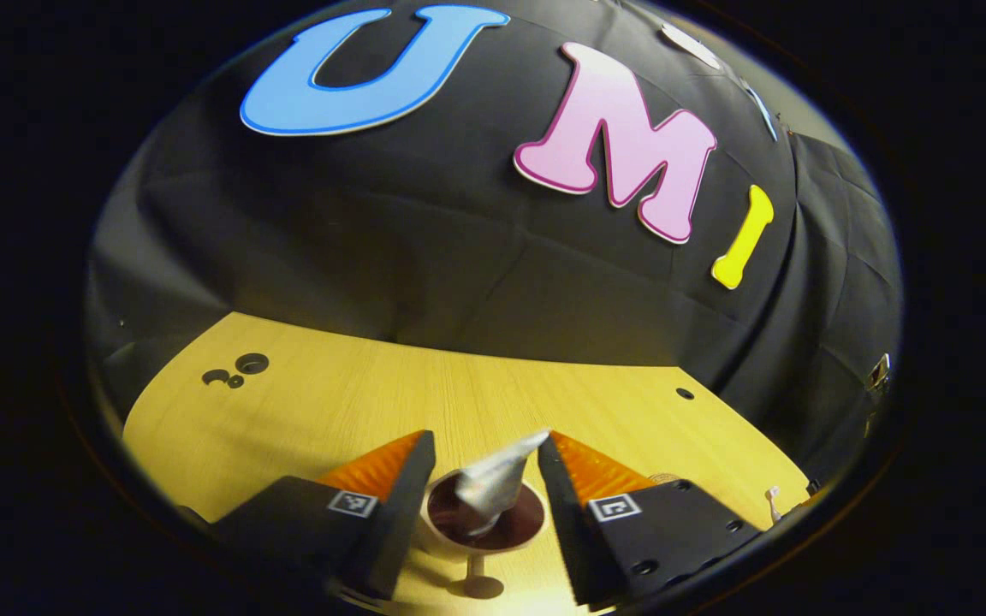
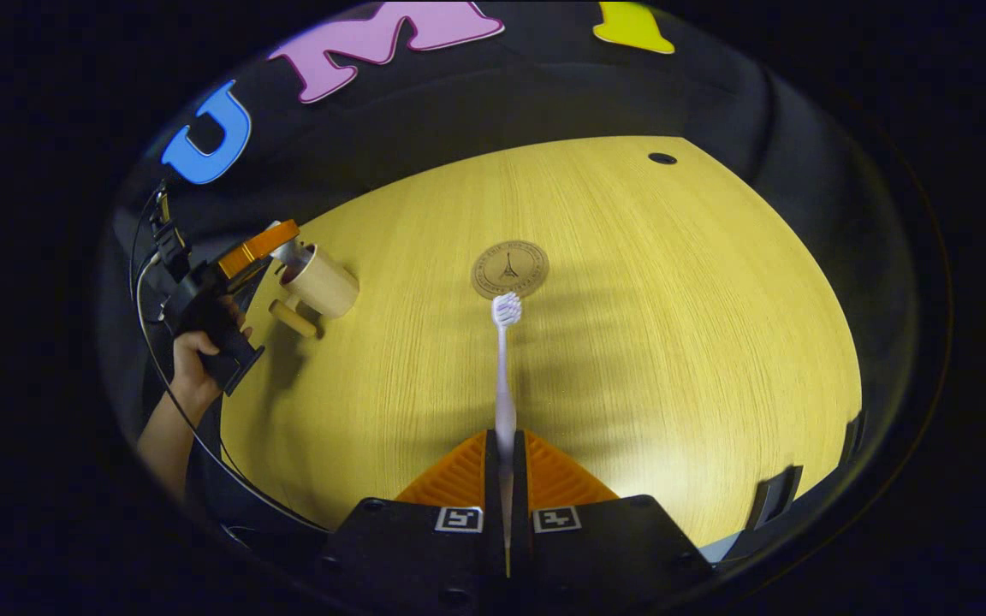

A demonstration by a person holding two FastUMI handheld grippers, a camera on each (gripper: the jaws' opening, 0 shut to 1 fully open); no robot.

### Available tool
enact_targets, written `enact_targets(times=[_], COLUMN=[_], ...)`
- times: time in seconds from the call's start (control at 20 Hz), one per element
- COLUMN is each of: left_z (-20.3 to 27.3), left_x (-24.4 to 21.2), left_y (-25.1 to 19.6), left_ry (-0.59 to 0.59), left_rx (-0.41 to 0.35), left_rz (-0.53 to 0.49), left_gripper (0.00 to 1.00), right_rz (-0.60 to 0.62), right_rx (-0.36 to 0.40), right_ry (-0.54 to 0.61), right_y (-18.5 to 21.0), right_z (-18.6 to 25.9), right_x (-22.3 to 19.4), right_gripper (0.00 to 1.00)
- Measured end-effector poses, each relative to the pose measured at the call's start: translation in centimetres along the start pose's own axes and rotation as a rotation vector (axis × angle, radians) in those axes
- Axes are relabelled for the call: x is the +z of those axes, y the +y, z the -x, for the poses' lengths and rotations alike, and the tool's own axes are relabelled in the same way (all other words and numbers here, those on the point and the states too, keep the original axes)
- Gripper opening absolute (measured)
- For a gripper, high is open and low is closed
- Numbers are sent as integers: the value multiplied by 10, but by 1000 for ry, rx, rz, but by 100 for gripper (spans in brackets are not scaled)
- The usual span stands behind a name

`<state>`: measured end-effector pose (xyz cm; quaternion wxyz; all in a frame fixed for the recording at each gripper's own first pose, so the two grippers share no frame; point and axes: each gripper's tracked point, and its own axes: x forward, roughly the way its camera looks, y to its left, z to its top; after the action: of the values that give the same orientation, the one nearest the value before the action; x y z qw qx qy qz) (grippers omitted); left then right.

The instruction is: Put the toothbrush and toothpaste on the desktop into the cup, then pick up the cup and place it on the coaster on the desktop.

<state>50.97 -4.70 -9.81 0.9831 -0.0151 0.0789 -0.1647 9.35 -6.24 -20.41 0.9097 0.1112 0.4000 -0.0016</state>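
Observation:
A beige cup [image 1: 524, 534] with a dark inside stands on the wooden desktop [image 1: 330, 411], directly under my left gripper [image 1: 486, 441]. That gripper is open, one finger on each side of the cup. A silvery toothpaste tube [image 1: 493, 483] leans inside the cup, its top end close to one finger. My right gripper [image 2: 506, 435] is shut on the handle of a white toothbrush [image 2: 503, 368], which points forward above the desktop. Its bristle head hovers just short of the round brown coaster [image 2: 509, 269]. In the right gripper view the cup [image 2: 326, 284] and left gripper [image 2: 275, 248] sit at far left.
A hand [image 2: 189, 359] holds the left gripper, with a cable trailing below it. The cup has a wooden handle [image 2: 292, 317] sticking out sideways. Small round holes [image 1: 240, 368] mark the desktop near its back edge. The black cloth wall rises behind the desk.

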Motion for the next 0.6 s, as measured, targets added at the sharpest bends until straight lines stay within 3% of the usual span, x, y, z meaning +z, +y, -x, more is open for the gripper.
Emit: enact_targets(times=[0.1, 0.15, 0.4, 0.6], left_z=[19, 35, 106, 155], left_x=[6, 8, -5, -21], left_y=[7, 8, 5, -12], left_ry=[-18, -24, -16, -21], left_rx=[57, 81, 190, 227], left_rz=[-13, -17, -37, 56], left_gripper=[85, 100, 98, 98], right_rz=[36, 59, 140, 160], right_rx=[43, 65, 191, 297], right_ry=[-42, -62, -181, -262], right_y=[14, 22, 72, 117], right_z=[-2, -2, -5, -18], right_x=[20, 30, 90, 132], right_gripper=[6, 6, 6, 7])
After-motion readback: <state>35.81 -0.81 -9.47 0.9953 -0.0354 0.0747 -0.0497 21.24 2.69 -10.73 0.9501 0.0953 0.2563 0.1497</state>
